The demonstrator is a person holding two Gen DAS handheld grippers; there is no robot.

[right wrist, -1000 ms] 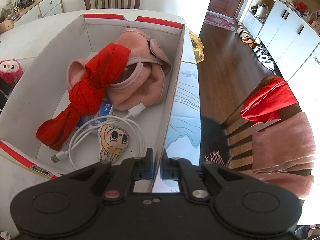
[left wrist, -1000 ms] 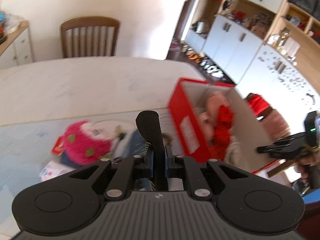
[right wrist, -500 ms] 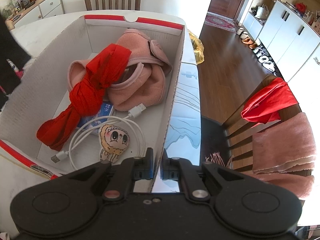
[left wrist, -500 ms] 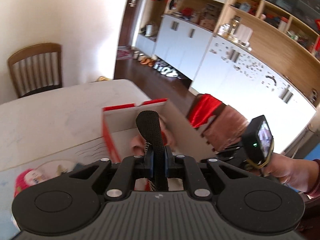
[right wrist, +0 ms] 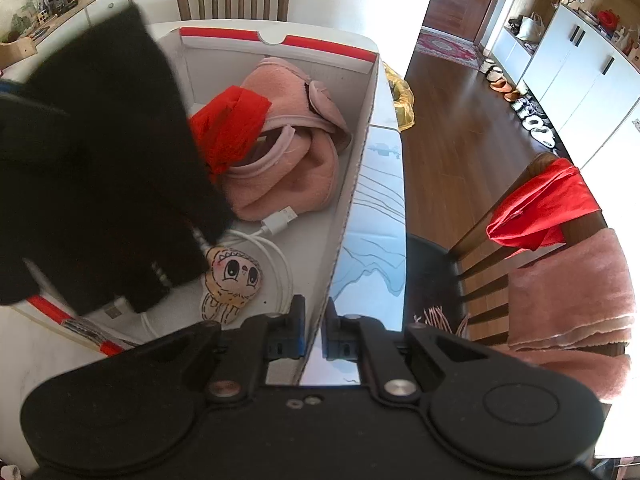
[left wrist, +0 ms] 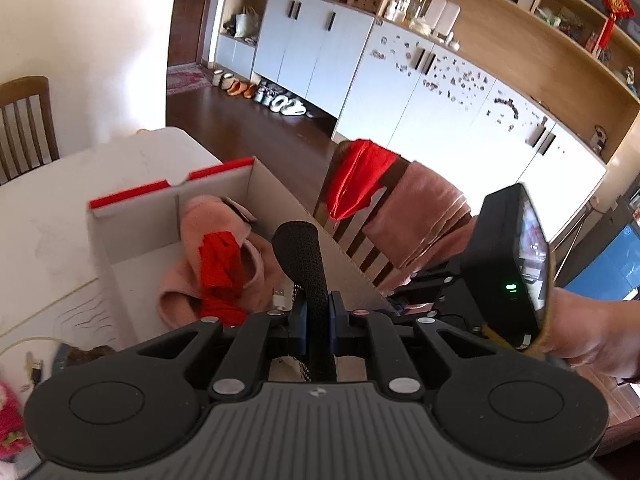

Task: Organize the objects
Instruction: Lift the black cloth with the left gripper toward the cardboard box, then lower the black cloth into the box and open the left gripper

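Observation:
A white cardboard box (right wrist: 360,120) with red trim sits on the table. It holds a pink fleece hat (right wrist: 304,168), a red cloth (right wrist: 232,128), a white cable (right wrist: 276,220) and a small cartoon plush (right wrist: 232,276). My left gripper (left wrist: 318,312) is shut on a black knitted item (left wrist: 300,256) that stands up between its pads. That black item (right wrist: 112,160) hangs over the box's left half and hides part of the inside. My right gripper (right wrist: 314,328) is shut on the box's right wall. The box (left wrist: 132,224) lies just beyond my left fingers.
A wooden chair (right wrist: 520,216) draped with a red cloth (right wrist: 544,208) and a pink towel (right wrist: 568,292) stands right of the table. A pink plush toy (left wrist: 10,416) and a cable (left wrist: 32,364) lie on the table at the left. A yellow bag (right wrist: 400,96) sits behind the box.
My left gripper swung right, away from the pink plush toy, carrying the black item over the box. In the right wrist view the black item came in from the left. The right gripper kept still.

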